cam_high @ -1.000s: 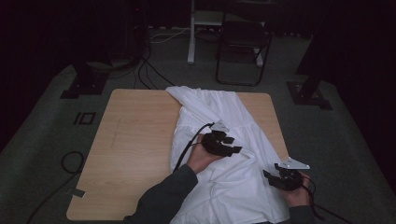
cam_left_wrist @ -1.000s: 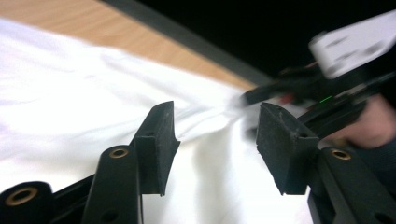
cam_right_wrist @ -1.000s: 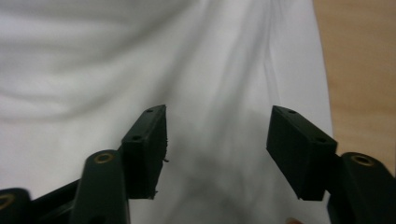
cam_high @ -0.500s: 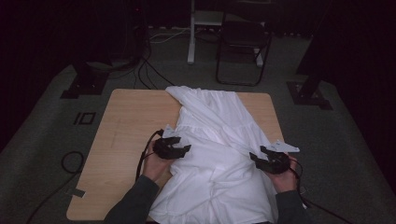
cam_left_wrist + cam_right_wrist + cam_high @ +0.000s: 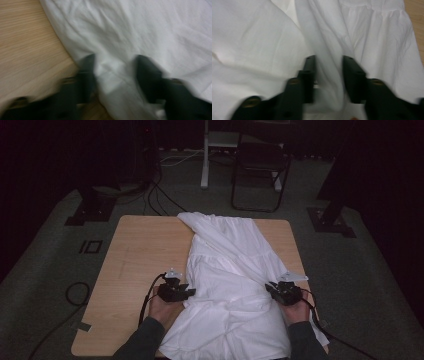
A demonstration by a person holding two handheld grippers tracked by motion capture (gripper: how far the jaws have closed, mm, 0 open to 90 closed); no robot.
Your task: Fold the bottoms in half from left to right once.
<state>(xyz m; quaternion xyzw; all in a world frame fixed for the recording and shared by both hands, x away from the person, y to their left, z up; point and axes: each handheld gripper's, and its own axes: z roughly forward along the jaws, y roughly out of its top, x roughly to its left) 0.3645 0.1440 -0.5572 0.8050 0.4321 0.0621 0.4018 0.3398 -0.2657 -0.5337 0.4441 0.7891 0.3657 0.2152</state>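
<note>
A white garment point(image 5: 235, 285) lies spread along the wooden table point(image 5: 135, 255), reaching from the far edge to the near one. My left gripper point(image 5: 176, 291) rests at the garment's left edge. In the left gripper view its jaws stand apart, straddling the cloth edge point(image 5: 115, 67), blurred by motion. My right gripper point(image 5: 283, 292) sits at the garment's right edge. Its jaws stand a narrow way apart, open around a raised fold point(image 5: 329, 67) of the white cloth. The left gripper point(image 5: 115, 75) and right gripper point(image 5: 329, 75) each have cloth between their fingers.
Bare wood shows on the table's left half point(image 5: 130, 270). Beyond the table stand a dark chair point(image 5: 257, 167) and a white post point(image 5: 205, 155) on grey carpet. Cables point(image 5: 75, 292) trail on the floor at the left.
My left gripper moved from the middle of the garment out to its left edge. My right gripper shifted up and inward along the right edge, and both now straddle the cloth.
</note>
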